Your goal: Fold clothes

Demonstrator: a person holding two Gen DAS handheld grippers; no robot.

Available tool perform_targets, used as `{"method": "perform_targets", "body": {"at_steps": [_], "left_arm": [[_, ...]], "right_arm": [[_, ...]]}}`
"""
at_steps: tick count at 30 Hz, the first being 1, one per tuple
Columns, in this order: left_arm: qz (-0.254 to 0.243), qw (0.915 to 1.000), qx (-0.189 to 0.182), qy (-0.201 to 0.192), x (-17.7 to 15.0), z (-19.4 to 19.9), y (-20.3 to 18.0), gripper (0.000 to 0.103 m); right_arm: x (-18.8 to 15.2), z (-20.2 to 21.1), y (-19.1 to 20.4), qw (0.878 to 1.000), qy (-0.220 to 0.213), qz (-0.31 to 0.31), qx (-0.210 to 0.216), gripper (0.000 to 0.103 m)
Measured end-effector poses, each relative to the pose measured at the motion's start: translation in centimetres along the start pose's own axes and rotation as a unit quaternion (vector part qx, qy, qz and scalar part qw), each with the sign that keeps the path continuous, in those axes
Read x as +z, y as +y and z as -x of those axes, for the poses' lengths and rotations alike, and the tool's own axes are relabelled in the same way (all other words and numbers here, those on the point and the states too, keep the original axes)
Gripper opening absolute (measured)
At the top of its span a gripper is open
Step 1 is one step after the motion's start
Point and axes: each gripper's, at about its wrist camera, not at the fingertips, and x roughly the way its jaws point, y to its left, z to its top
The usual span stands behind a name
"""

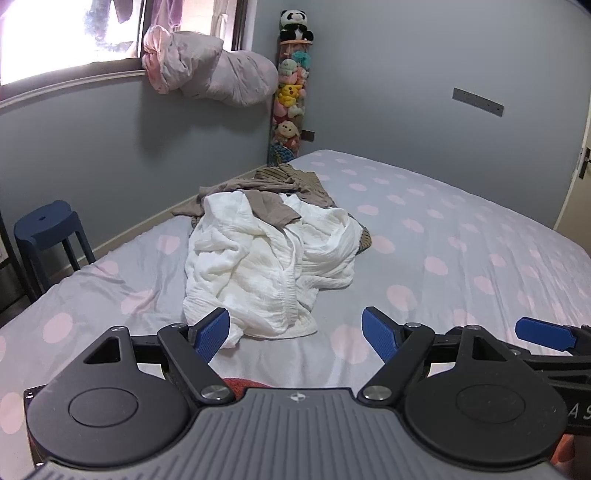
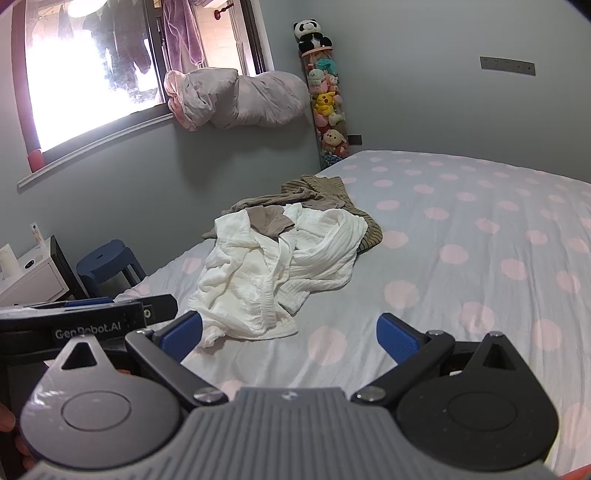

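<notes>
Nearest the lens: left gripper (image 1: 295,332), black linkage arms with blue ribbed pads, jaws spread wide, nothing between them. Alongside, right gripper (image 2: 290,334), same build, jaws likewise parted and empty; one blue pad visible at the right edge of the left wrist view.

Just beyond both sets of pads: crumpled white crinkle-cotton garment (image 1: 269,258), heaped, sleeves and hem tangled, near edge lying just ahead of the left gripper's left pad. Not touched by either tool, as far as can be told.

Behind and partly on top of it: bunched taupe-brown garments (image 1: 273,184), including one ribbed piece, a flap draped over the white cloth.

Beneath all: grey bed sheet with pale pink dots (image 1: 443,229), lightly wrinkled.

Surroundings: dark blue round plastic stool (image 1: 46,225) beside the bed; tall clear tube of plush toys (image 1: 290,92) in the corner, panda toy (image 1: 295,26) on top; rolled pale pink-grey duvet (image 1: 210,70) on the window sill.

Progress, by judgement: nothing folded, pile unsorted, whole task ahead. Likely first step: lifting out the white garment and spreading it flat.

Pose: both tools held low, level, side by side, aimed at the pile.
</notes>
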Motion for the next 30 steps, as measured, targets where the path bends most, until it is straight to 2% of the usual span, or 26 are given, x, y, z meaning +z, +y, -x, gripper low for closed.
{"method": "perform_targets", "body": {"at_steps": [9,17,19,30], "left_arm": [[-0.025,0.9995,0.016,-0.01,0.0,0.0,-0.2,0.079],[-0.01,0.9999,0.009,-0.007,0.1,0.0,0.2,0.078],[-0.01,0.9999,0.007,-0.004,0.1,0.0,0.3,0.073],[-0.004,0.9999,0.008,0.008,0.4,-0.6,0.7,0.07]], "right_arm": [[-0.6,-0.5,0.3,1.0,-0.002,-0.004,-0.001,0.101],[-0.8,-0.8,0.5,1.0,-0.001,-0.004,0.001,0.101],[-0.8,-0.9,0.5,1.0,0.001,-0.004,0.001,0.101],[-0.9,-1.9,1.1,1.0,0.004,0.004,0.017,0.101]]}}
